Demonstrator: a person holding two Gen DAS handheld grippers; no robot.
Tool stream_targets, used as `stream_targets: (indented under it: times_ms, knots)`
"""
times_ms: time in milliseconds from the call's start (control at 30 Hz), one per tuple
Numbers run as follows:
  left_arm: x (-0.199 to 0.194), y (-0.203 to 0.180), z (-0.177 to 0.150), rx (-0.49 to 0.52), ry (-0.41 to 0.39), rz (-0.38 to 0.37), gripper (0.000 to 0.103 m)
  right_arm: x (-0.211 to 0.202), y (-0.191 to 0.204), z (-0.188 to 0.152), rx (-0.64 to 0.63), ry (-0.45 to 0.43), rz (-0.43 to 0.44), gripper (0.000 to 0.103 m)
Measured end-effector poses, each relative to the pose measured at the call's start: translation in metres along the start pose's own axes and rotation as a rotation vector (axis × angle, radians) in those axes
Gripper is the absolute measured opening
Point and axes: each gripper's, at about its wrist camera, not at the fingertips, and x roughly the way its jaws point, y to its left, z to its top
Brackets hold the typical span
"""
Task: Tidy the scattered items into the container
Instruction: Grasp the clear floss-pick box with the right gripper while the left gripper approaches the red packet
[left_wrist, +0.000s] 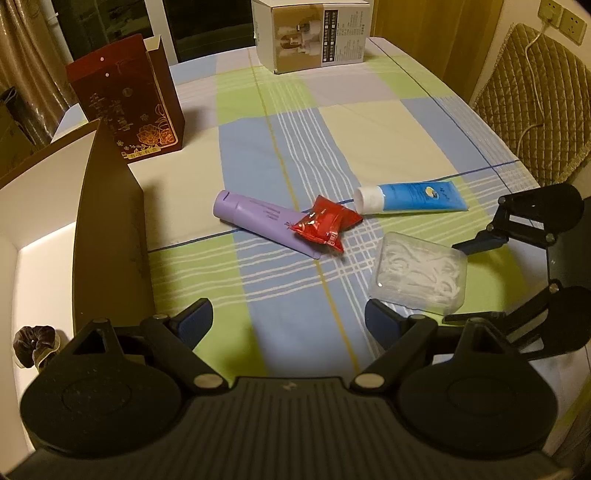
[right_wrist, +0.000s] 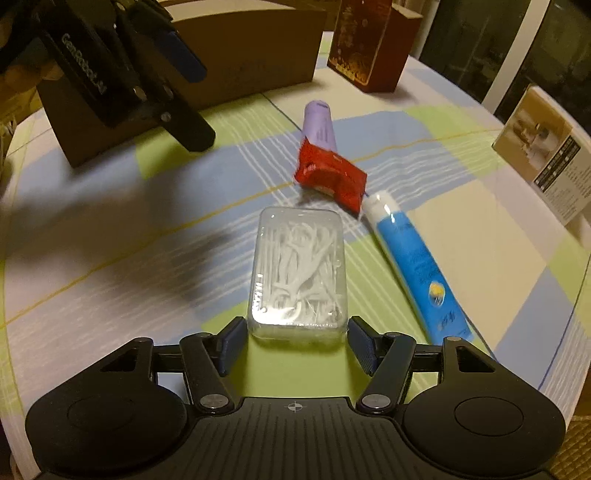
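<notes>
A clear plastic box of white floss picks (right_wrist: 299, 269) lies on the checked tablecloth. My right gripper (right_wrist: 299, 342) is open, its blue pads on either side of the box's near end with small gaps. Beyond it, a red snack packet (right_wrist: 328, 173) rests on the end of a purple tube (right_wrist: 319, 125), and a blue tube with a white cap (right_wrist: 413, 266) lies to the right. My left gripper (left_wrist: 290, 321) hovers open over bare cloth, short of the purple tube (left_wrist: 258, 218) and red packet (left_wrist: 325, 223). The cardboard container (left_wrist: 107, 206) stands at its left with a dark scrunchie (left_wrist: 35, 345) inside.
A dark red gift box (left_wrist: 125, 96) stands behind the container. A white product carton (left_wrist: 314, 33) sits at the far table edge. A quilted chair back (left_wrist: 535, 107) is past the right edge. The left gripper (right_wrist: 192, 99) hangs at the top left of the right wrist view.
</notes>
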Motion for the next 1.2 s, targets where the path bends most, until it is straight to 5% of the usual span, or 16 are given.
stream_targets:
  times_ms: [33,67,233,300,333,500,767,1200]
  knots:
    - [0.0,0.0,0.0,0.001,0.0,0.001,0.087,0.0,0.0,0.002,0.011,-0.014,0.003,0.094]
    - [-0.001,0.0,0.0,0.001,0.001,0.002,0.087,0.001,0.0,0.005,0.024,-0.037,0.003,0.1]
    - [-0.003,0.003,0.0,0.007,-0.001,0.016,0.087,0.009,-0.005,0.022,0.104,-0.082,0.003,0.099]
    - [-0.003,0.004,0.0,-0.001,0.0,0.019,0.087,0.015,-0.007,0.025,0.115,-0.066,0.002,0.068]
    - [-0.003,0.005,0.0,-0.002,0.0,0.017,0.087,0.018,-0.008,0.025,0.132,-0.049,-0.002,0.06]
    - [-0.005,0.004,0.001,0.01,-0.014,0.012,0.087,0.006,-0.012,0.01,0.244,-0.006,-0.055,0.06]
    - [0.011,-0.009,0.02,0.105,-0.04,-0.011,0.087,-0.024,-0.019,-0.03,0.601,0.065,-0.169,0.06]
    - [0.079,-0.039,0.052,0.329,-0.012,-0.016,0.066,-0.028,-0.031,-0.039,0.671,0.014,-0.229,0.06]
